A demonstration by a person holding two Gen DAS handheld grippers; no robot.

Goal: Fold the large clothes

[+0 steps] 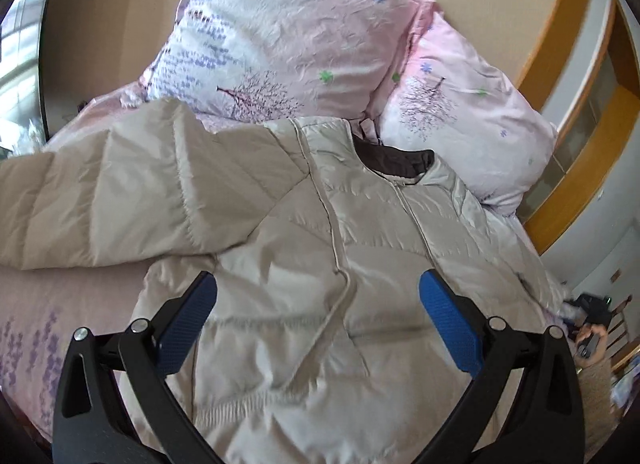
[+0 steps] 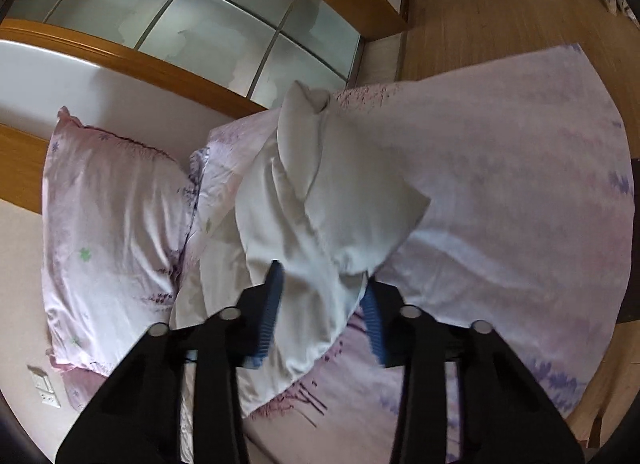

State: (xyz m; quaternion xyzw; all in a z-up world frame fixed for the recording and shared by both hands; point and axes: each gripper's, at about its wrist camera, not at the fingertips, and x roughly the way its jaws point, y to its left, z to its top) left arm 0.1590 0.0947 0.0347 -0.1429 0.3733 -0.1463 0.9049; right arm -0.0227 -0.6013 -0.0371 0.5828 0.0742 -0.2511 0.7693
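Beige quilted jacket (image 1: 304, 248) spread on the pink bedsheet (image 2: 520, 184), collar toward two pillows (image 1: 280, 36). Left gripper (image 1: 318, 318) hovers above it, jaws apart (nothing between). Right gripper (image 2: 324, 304) is clamped on a bunched sleeve (image 2: 320, 184), lifted off the sheet.

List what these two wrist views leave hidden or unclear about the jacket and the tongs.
- Jacket hem: left wrist view, covered by the left tongs and cut by the lower edge.
- Far end of its sleeve: same view, cut by the left edge.
- Which jacket part sits between the right tongs: right wrist view, bunched and blurred.
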